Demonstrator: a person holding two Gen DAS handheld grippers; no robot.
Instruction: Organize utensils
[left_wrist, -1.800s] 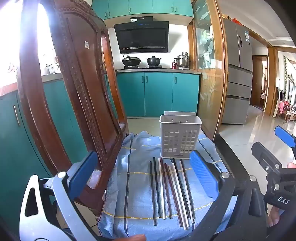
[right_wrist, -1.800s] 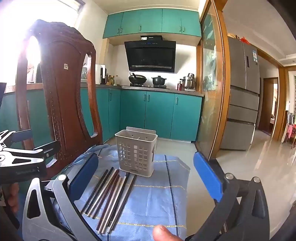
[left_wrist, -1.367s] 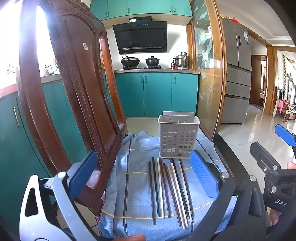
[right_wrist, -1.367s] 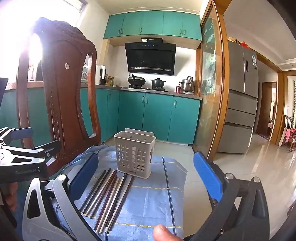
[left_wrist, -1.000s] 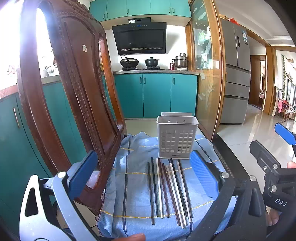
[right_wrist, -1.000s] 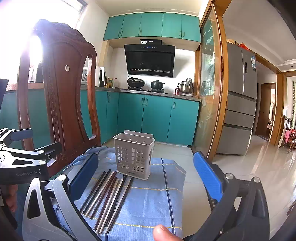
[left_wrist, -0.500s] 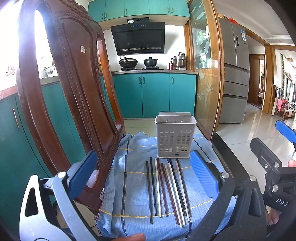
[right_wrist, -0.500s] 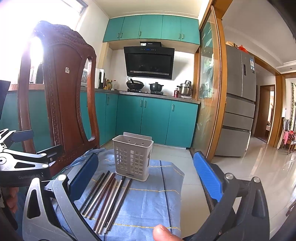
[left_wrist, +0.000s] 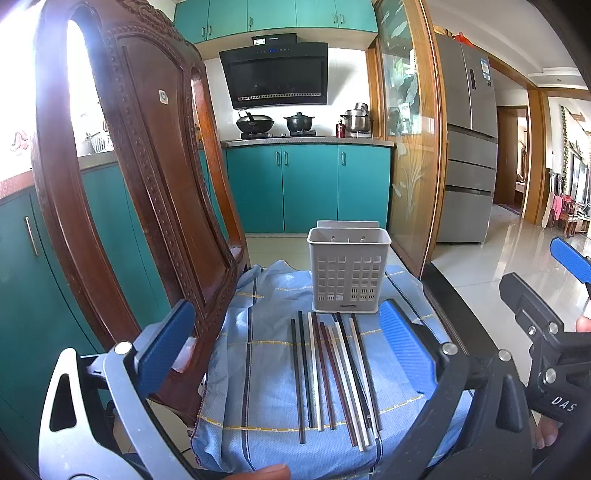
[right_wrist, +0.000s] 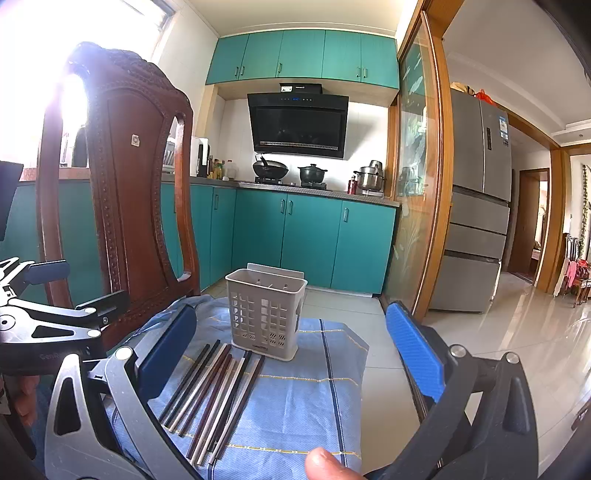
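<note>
Nothing sorted yet: chopsticks (left_wrist: 334, 376) lie on the cloth (left_wrist: 266, 369) at lower centre, holder (left_wrist: 349, 269) apparently empty; left gripper (left_wrist: 288, 350) and right gripper (right_wrist: 291, 354) both spread wide, holding nothing

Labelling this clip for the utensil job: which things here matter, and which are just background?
Job:
chopsticks, in a row on the blue cloth
empty grey holder basket
left gripper and right gripper, both open

Background:
wooden chair
pots on the stove
fridge

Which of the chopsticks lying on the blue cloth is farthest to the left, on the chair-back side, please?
It is the dark, near-black chopstick at the left edge of the row on the blue cloth. Its far tip stops shortest of the basket; a second dark stick lies beside it.
</note>
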